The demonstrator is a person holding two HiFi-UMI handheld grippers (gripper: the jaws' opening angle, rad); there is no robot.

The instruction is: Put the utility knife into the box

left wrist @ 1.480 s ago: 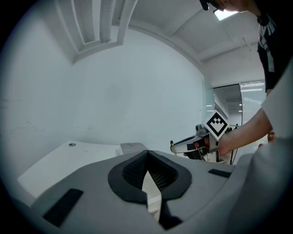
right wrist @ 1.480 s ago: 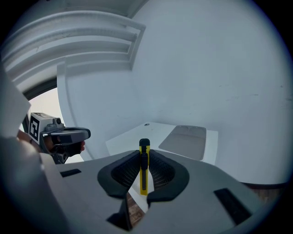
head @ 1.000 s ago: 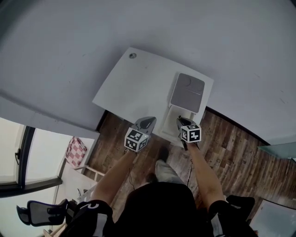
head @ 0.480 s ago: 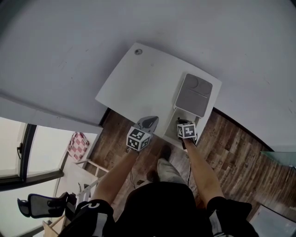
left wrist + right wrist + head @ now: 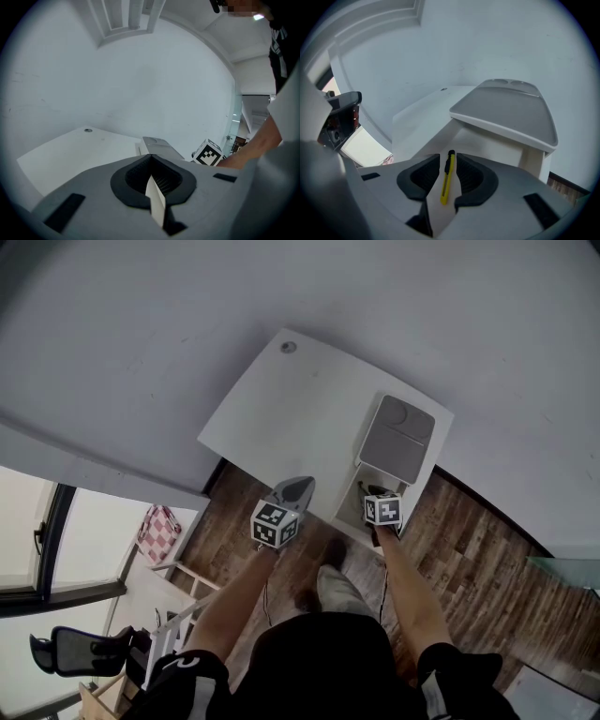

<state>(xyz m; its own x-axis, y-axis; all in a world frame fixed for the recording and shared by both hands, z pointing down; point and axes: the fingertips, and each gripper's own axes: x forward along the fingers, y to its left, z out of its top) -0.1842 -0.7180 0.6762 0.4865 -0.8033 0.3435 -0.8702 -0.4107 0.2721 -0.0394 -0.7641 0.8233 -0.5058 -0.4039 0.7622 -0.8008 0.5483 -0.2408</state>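
Hovering by the near edge of the white table (image 5: 281, 409), left gripper (image 5: 151, 158) has its jaws together, empty, farther from the job. Right gripper (image 5: 448, 158) tilts down into the box (image 5: 487, 140). Its jaws have just been opening and now stand apart. Yellow utility knife (image 5: 446, 180) lies between them on what looks like the white box floor, long axis running along the jaws. Looks released, so back out without dragging it. Beyond, grey lid (image 5: 506, 105) stands raised, overhanging.

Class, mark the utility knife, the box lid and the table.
utility knife (image 5: 446, 180): right gripper view, yellow handle.
box lid (image 5: 506, 110): right gripper view, grey top.
table (image 5: 281, 409): head view, bare white top.
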